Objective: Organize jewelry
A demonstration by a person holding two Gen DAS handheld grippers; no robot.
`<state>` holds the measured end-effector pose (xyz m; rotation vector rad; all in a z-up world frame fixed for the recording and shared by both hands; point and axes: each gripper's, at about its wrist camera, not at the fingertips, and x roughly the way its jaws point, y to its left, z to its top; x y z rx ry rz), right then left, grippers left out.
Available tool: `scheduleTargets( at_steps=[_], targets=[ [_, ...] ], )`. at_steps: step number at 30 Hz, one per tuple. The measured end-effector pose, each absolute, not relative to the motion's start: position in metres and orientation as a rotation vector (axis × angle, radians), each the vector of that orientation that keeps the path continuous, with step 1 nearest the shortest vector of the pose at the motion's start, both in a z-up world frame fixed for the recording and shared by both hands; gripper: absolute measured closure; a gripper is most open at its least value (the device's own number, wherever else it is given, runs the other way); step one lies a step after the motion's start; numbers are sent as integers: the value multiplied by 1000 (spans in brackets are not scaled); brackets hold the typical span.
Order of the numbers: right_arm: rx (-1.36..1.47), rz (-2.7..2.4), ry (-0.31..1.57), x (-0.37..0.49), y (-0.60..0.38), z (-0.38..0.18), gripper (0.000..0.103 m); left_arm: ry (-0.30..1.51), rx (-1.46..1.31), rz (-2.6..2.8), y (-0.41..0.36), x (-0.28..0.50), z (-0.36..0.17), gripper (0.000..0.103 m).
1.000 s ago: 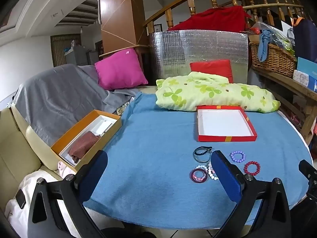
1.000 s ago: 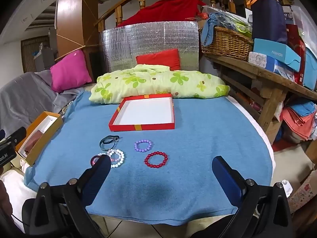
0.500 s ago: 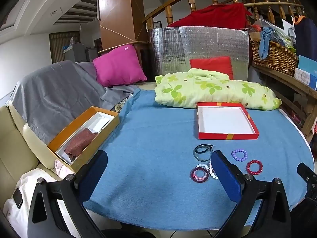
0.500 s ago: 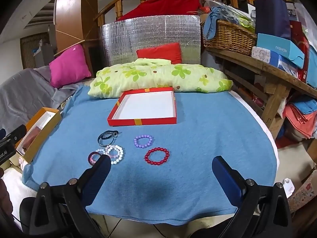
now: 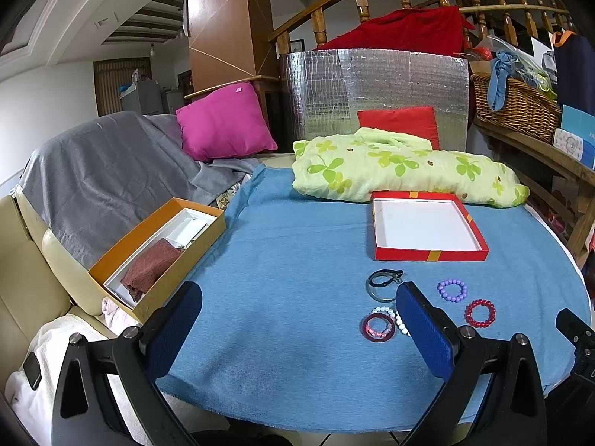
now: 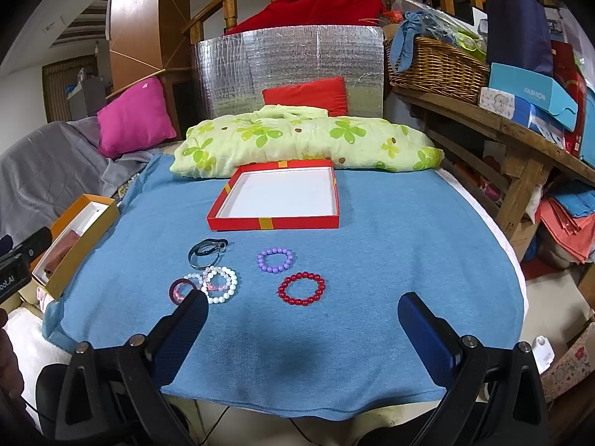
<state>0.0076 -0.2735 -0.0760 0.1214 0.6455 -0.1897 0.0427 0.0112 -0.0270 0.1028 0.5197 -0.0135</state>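
Note:
Several bracelets lie on the blue cloth: a red bead one (image 6: pixel 301 288), a purple bead one (image 6: pixel 275 260), a white bead one (image 6: pixel 219 284), a dark pink ring (image 6: pixel 181 290) and a dark bangle (image 6: pixel 205 253). An open red box with a white inside (image 6: pixel 277 195) stands behind them. In the left wrist view the red bead bracelet (image 5: pixel 480 313), the purple one (image 5: pixel 452 290) and the box (image 5: pixel 424 225) show at right. My left gripper (image 5: pixel 297 321) and right gripper (image 6: pixel 303 338) are both open and empty, above the cloth's near edge.
An orange box with a brown cloth (image 5: pixel 156 256) sits at the table's left edge. A green flowered blanket (image 6: pixel 305 141) lies behind the red box. A wooden shelf with a basket (image 6: pixel 438 68) stands at right. A grey-covered sofa (image 5: pixel 104 171) is at left.
Both grippers have moved slightly forward and lower toward the table; the bracelets and box sit nearer in view. Nothing on the cloth has moved.

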Motion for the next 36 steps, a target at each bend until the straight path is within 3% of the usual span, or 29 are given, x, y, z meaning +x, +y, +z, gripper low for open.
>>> scheduleTargets(
  at_steps=[36],
  targets=[
    [126,-161,670,19,-268,-81,0,539,90,-38,16,51,-39,0]
  ],
)
